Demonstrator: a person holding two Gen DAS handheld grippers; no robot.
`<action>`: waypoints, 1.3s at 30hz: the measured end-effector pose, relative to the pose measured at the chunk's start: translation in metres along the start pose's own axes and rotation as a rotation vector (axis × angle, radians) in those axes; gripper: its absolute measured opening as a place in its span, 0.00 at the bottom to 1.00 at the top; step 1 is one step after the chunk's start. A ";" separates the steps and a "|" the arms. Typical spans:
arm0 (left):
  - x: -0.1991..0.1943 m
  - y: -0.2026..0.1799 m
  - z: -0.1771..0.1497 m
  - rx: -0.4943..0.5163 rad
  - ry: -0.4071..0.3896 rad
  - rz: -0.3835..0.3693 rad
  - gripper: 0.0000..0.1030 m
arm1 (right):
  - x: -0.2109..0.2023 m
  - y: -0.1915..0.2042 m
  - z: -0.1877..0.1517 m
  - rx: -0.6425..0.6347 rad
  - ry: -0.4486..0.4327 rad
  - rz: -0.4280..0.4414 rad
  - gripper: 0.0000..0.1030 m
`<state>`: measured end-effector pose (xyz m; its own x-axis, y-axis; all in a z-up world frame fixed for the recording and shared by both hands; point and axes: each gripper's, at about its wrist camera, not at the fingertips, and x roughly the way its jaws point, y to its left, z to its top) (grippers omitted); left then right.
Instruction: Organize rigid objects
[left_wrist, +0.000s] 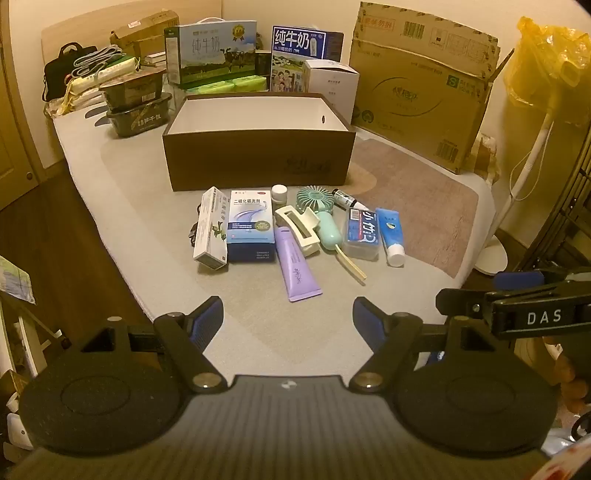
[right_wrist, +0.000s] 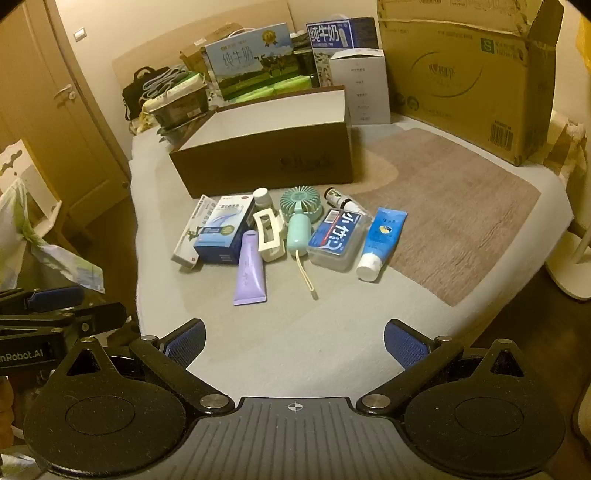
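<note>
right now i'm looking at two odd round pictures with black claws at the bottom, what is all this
Those claws are two hand-held grasping tools, one in each of a person's hands. Each picture comes from a wide-angle camera on one tool, looking along its fingers.

The left tool and the right tool are both open and hold nothing.

Ahead sits an empty brown box. In front of it lie a purple tube, a mint handheld fan, a cream hair clip, a blue tube and a blue medicine box.
</note>
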<state>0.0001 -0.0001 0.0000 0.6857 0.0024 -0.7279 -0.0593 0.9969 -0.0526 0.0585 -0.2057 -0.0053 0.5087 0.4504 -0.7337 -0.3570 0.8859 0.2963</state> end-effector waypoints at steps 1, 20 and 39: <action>0.000 0.000 0.000 0.000 -0.001 0.002 0.73 | 0.000 0.000 0.000 -0.001 0.000 -0.001 1.00; 0.000 0.000 0.000 -0.003 0.000 -0.001 0.73 | 0.000 0.002 0.003 -0.006 0.000 -0.006 1.00; 0.000 0.006 0.003 -0.002 -0.003 -0.002 0.73 | 0.001 0.002 0.003 -0.007 -0.001 -0.009 1.00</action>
<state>0.0017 0.0065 0.0012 0.6882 0.0010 -0.7255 -0.0594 0.9967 -0.0550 0.0609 -0.2035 -0.0038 0.5129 0.4427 -0.7355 -0.3582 0.8890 0.2853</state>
